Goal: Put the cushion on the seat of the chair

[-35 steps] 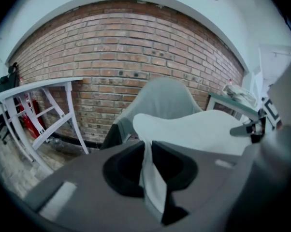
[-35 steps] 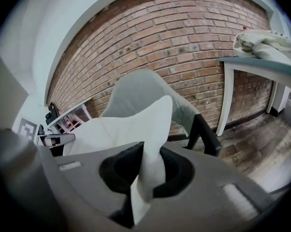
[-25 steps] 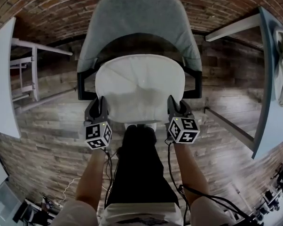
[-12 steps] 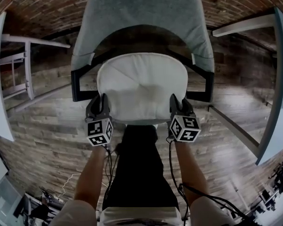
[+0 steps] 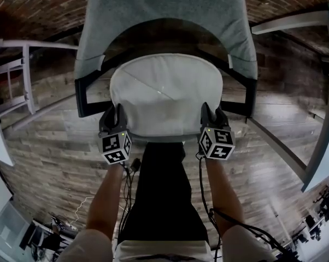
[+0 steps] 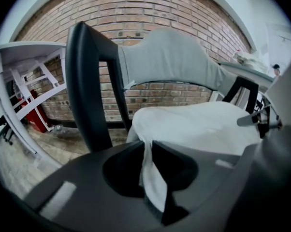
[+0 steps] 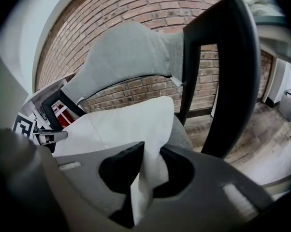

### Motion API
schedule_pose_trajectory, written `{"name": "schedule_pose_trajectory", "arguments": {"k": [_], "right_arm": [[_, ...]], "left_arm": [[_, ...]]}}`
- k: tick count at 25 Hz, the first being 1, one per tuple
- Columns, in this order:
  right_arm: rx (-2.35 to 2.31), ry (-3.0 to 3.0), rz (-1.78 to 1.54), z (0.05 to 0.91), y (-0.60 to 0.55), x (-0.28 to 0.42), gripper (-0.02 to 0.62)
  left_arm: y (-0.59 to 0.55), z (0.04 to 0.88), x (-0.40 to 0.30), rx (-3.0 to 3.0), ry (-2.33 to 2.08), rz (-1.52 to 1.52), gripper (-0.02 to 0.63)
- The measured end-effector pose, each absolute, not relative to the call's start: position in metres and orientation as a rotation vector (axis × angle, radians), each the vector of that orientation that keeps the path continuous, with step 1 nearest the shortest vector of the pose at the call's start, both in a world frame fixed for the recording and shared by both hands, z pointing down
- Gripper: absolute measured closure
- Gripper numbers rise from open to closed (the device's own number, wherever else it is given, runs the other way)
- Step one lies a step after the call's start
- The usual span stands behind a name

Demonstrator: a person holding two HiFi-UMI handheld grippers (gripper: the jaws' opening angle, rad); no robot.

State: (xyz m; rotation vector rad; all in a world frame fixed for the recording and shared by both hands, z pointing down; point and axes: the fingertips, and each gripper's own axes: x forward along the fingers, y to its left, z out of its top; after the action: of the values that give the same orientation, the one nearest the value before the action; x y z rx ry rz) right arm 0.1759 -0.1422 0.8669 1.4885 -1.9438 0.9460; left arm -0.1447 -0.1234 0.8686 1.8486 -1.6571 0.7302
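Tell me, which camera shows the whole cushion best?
The head view: it looks down on the cushion and shows its full outline over the chair. Each gripper view shows only the corner pinched in its own jaws and part of the cushion's top.

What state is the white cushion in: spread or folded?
Spread: the cushion shows one broad, unfolded face over the chair.

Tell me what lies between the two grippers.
In the head view, the white cushion fills that stretch; the left gripper and right gripper each pinch a front corner.
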Motion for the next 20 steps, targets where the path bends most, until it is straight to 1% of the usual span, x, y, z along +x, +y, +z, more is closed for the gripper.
{"name": "schedule_pose_trajectory", "arguments": {"k": [13, 16, 20], "right_arm": [[1.477, -1.944, 0.914, 0.884, -0.142, 0.179, 0.526], [1.500, -1.934, 0.892, 0.882, -0.143, 0.182, 0.486], [1.547, -1.917, 0.891, 0.878, -0.144, 0.188, 0.440]], "left_arm": [[-0.121, 0.885, -0.146, 1.842, -1.676, 0.743, 0.560], [-0.120, 0.884, -0.146, 1.835, -1.683, 0.732, 0.557], [-0.120, 0.884, -0.151, 1.811, -1.710, 0.741, 0.527]]}}
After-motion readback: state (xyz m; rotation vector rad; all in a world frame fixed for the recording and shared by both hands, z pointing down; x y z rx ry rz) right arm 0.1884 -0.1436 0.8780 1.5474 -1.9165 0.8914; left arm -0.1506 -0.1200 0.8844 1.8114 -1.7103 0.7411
